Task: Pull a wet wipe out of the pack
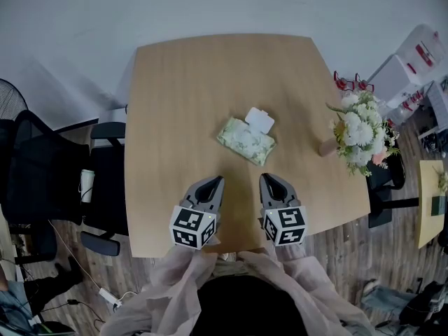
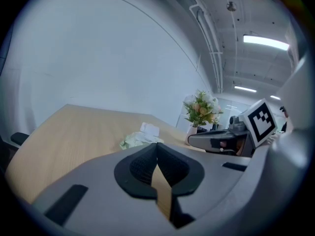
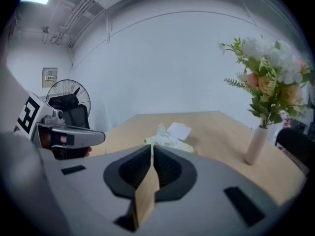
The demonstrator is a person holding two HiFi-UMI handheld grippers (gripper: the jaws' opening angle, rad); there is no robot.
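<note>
The wet wipe pack (image 1: 245, 141), pale green with a floral print, lies in the middle of the wooden table (image 1: 189, 82). Its white lid flap (image 1: 260, 119) stands open at the far end. My left gripper (image 1: 218, 179) and right gripper (image 1: 266, 177) hover side by side near the table's front edge, both pointing at the pack and a short way from it. In the left gripper view the pack (image 2: 138, 139) sits just beyond the shut, empty jaws (image 2: 157, 144). In the right gripper view the pack (image 3: 167, 141) also lies ahead of shut, empty jaws (image 3: 150, 145).
A white vase of flowers (image 1: 360, 135) stands near the table's right edge. Black office chairs (image 1: 42, 173) are at the left of the table, with a fan (image 3: 69, 100) behind. A red-handled thing (image 1: 353, 82) sits beyond the right corner. Cables lie on the floor.
</note>
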